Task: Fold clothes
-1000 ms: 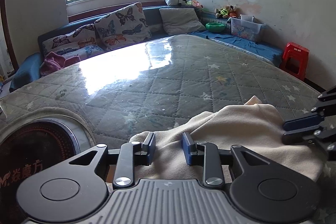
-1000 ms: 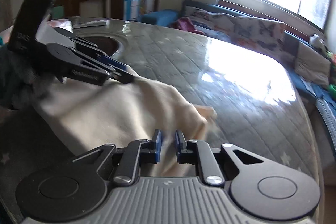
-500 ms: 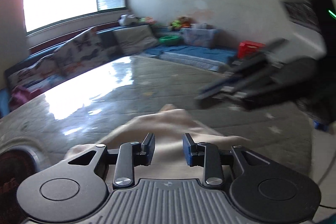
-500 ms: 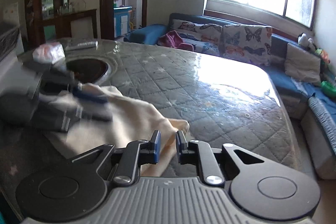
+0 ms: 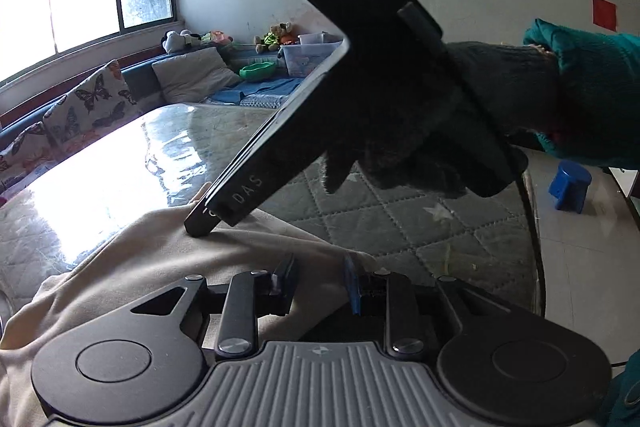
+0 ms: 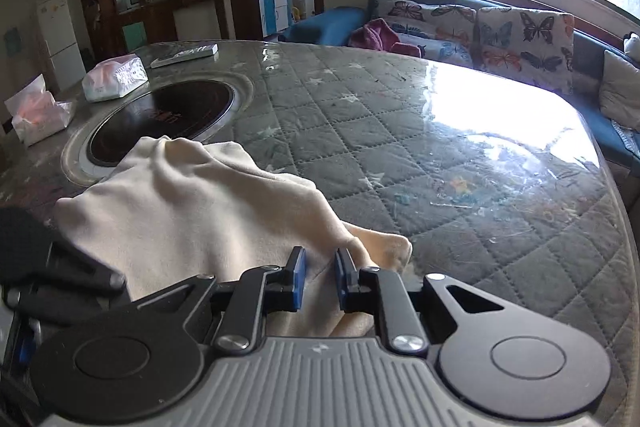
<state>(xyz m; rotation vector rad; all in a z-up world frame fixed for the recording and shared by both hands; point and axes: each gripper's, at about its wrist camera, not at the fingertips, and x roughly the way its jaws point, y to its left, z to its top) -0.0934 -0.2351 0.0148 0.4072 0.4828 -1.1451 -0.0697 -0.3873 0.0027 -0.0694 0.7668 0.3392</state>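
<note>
So the left gripper has its jaws partway in, and they've just been closing with a hump of the cream cloth sitting between them. I honestly can't tell if the pads are biting yet or only framing it. The right gripper is nearly pressed together and looks to be pinching a thin ridge of the same cloth right at its tips. The rest of the cloth is heaped ahead of it and off to its left. My worries: if the left one lifts before it really has hold, that side just drops and the fold goes lopsided. The right one only has a skinny bit of fabric, so a quick tug could pull it free. The two grippers are also really close, the right one crossing just ahead of the left jaws with its tip on the cloth, so a bump seems likely. Further out, the table has a shiny slick top, so the pile could slide instead of creasing. The far edge lies over the sunken hotplate, where it might sag or catch
</note>
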